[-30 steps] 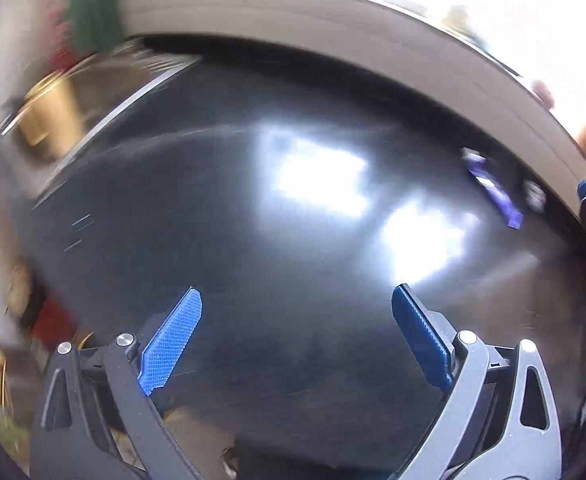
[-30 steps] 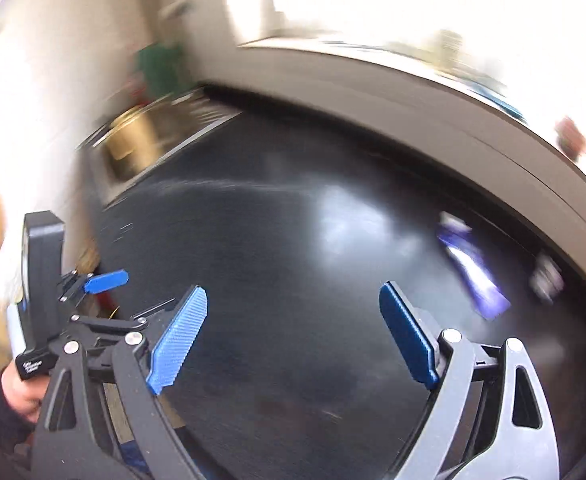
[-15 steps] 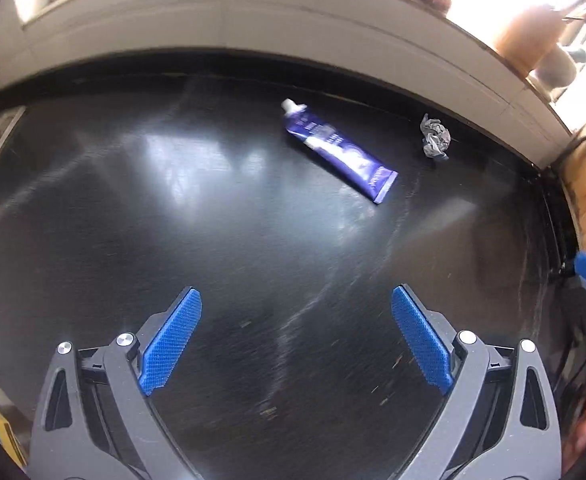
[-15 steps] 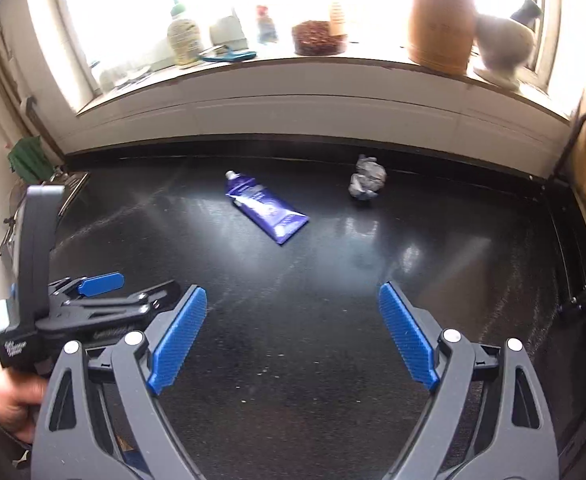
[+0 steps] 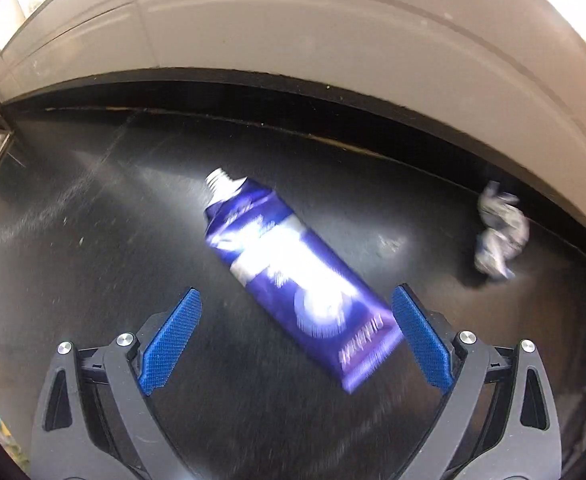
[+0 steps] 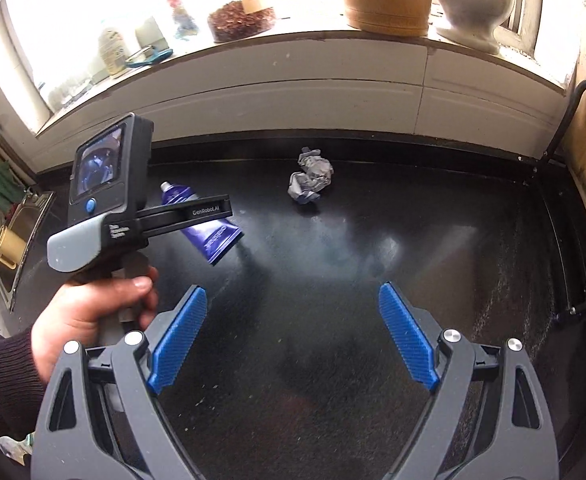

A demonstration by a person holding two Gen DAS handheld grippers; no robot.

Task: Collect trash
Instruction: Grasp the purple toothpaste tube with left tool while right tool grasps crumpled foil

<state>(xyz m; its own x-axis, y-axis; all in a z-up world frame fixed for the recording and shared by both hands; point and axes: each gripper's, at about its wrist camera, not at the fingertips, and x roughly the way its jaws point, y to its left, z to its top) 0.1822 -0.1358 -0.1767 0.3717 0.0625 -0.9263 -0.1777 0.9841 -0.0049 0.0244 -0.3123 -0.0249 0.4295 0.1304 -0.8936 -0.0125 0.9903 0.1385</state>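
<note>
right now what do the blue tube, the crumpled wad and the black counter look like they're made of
Blue tube: seems soft plastic or laminate, glossy; it glares white under the light, and its end is crimped flat.
Crumpled wad: looks like paper or thin wrapper, matte, with sharp creases and grey-blue print; foil cannot be ruled out.
Black counter: seems polished stone or laminate, since it mirrors the window light and shows fine scratches.
</note>
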